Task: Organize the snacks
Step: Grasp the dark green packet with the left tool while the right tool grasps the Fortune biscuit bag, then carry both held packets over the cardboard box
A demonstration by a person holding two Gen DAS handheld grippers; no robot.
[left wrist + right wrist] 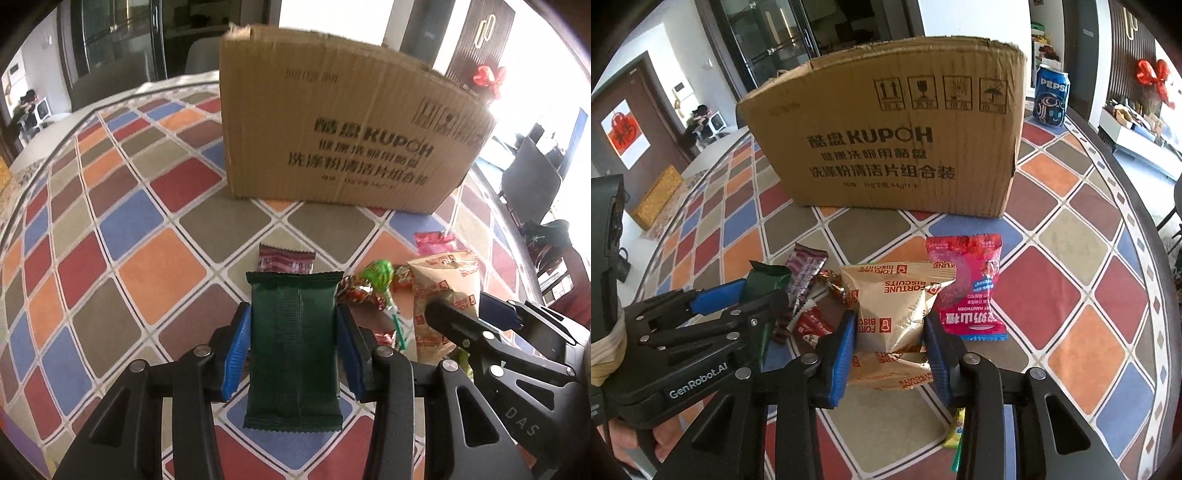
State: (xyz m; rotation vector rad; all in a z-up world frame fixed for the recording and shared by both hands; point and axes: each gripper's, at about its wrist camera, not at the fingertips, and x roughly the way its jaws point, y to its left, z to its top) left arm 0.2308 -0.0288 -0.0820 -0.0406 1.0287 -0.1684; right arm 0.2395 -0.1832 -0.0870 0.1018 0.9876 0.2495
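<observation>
Pickup stage: left gripper [293, 345] clamps the dark green packet [293, 354] just above the tablecloth [110, 229]; right gripper [890, 347] pinches the biscuit bag [894, 314]. Next, probably, both go into the cardboard box [886, 140] behind.

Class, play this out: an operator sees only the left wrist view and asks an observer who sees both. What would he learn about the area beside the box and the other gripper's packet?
Operator: Anything beside the cardboard box?
Observer: A blue Pepsi can stands behind its right corner.
Operator: What does the right gripper hold?
Observer: Its fingers pinch a beige Fortune Biscuits packet at both sides.
Operator: That pink packet?
Observer: It lies flat, just right of the biscuits.
</observation>
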